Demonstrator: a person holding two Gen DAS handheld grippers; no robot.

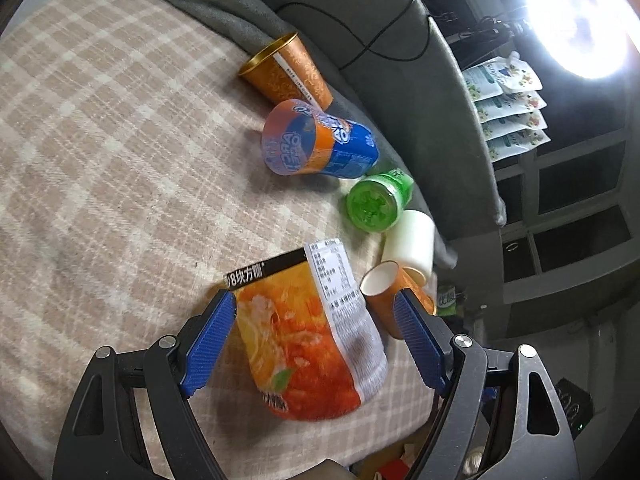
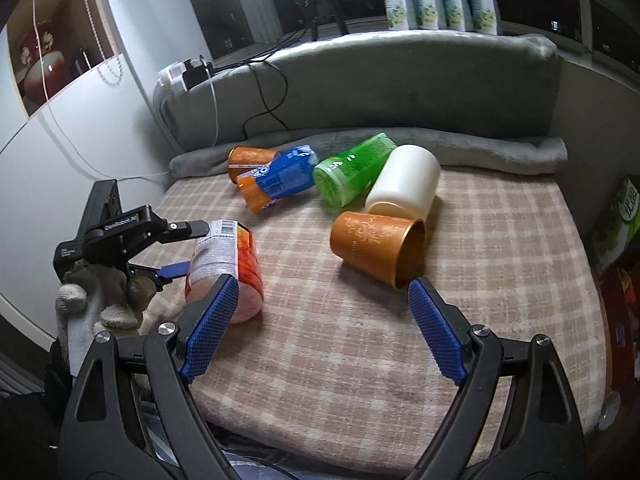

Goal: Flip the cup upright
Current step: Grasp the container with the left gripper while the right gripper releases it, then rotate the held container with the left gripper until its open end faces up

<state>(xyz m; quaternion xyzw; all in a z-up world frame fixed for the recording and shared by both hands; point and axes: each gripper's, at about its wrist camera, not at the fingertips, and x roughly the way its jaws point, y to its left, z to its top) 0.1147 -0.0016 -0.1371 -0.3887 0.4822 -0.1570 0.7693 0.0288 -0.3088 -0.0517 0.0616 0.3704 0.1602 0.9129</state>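
**Left jaws straddle the lying cup**

Both jaws stand wide. Left gripper brackets the orange cup, lying sideways near the blanket's front-left edge, untouched. Right gripper holds nothing. Cup looks light, thin-walled, crushable: pinch gently mid-body.

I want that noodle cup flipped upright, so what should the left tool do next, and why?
Probably close the left tool on the noodle cup: the cup lies on its side on the blanket between the open blue fingers, apparently not yet gripped.
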